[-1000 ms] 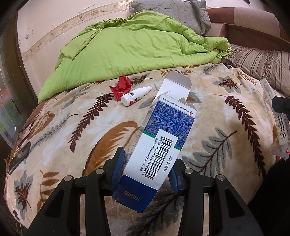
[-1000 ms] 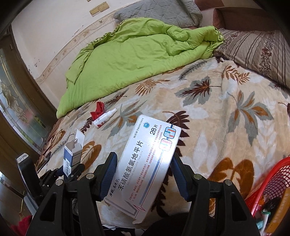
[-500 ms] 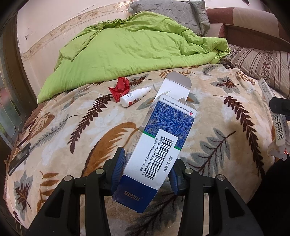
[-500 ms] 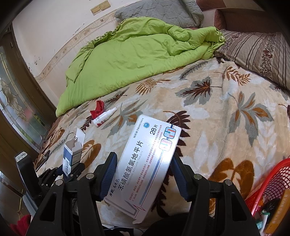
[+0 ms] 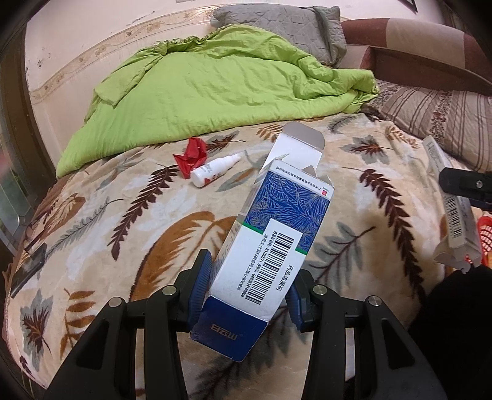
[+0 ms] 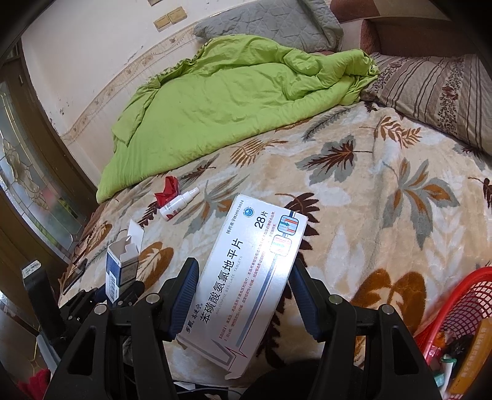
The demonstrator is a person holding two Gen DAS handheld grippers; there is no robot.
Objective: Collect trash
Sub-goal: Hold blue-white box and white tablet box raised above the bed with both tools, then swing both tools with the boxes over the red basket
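Note:
My left gripper [image 5: 247,289] is shut on a blue and white medicine box [image 5: 270,234] with its top flap open, held above the bed. My right gripper [image 6: 243,292] is shut on a flat white pill box [image 6: 246,280] with Chinese print. Each held box also shows in the other view: the blue box at lower left [image 6: 118,267], the white box at right [image 5: 452,212]. A small white spray bottle [image 5: 213,170] and a crumpled red wrapper [image 5: 190,154] lie together on the leaf-patterned blanket [image 5: 123,221], far ahead of both grippers. A red mesh basket [image 6: 455,314] holding trash is at lower right.
A rumpled green quilt [image 5: 215,80] covers the far half of the bed, with a grey pillow [image 5: 276,21] and a striped pillow [image 6: 430,86] behind. A dark phone [image 5: 27,270] lies at the left bed edge. A wood and glass door [image 6: 27,190] stands left.
Both grippers keep their boxes and have hardly moved; the views shift only slightly.

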